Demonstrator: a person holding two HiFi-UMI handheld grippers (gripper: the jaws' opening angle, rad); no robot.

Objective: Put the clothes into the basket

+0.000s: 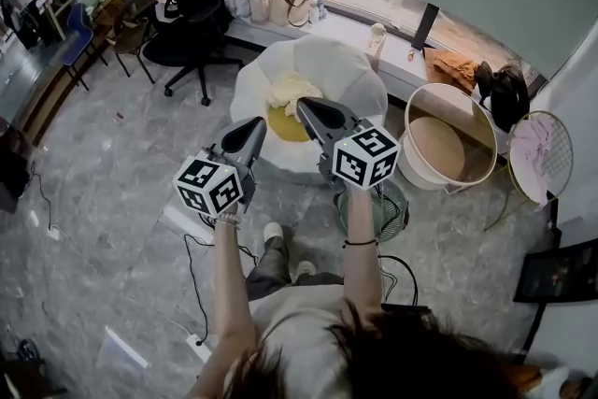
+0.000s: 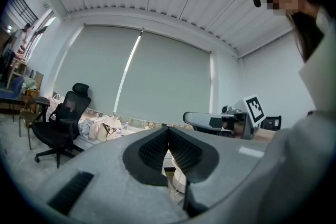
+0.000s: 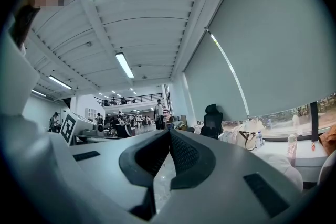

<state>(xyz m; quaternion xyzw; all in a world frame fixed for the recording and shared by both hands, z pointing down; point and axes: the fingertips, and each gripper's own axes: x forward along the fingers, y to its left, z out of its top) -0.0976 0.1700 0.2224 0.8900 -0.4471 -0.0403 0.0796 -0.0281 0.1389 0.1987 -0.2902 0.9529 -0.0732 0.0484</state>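
1. Grey floor (image 1: 112, 201): cream-and-yellow clothes pile (image 1: 288, 100) on a white round seat (image 1: 353, 68), beige round basket (image 1: 447, 87) beside it.
2. My left gripper (image 1: 258, 123) and right gripper (image 1: 302, 105): both pinched shut, empty.
3. Diving in closed, I'd probably shove fabric off.

1. Person: dark hair (image 1: 411, 360), pale top (image 1: 294, 332), grey trousers (image 1: 271, 262), white shoes (image 1: 273, 232).
2. Thin black band (image 1: 360, 243) on right wrist.
3. Left gripper (image 1: 256, 123), right gripper (image 1: 305, 106): grey shells, black ribbed pads (image 2: 152, 152), black-and-white marker cubes (image 1: 210, 185).
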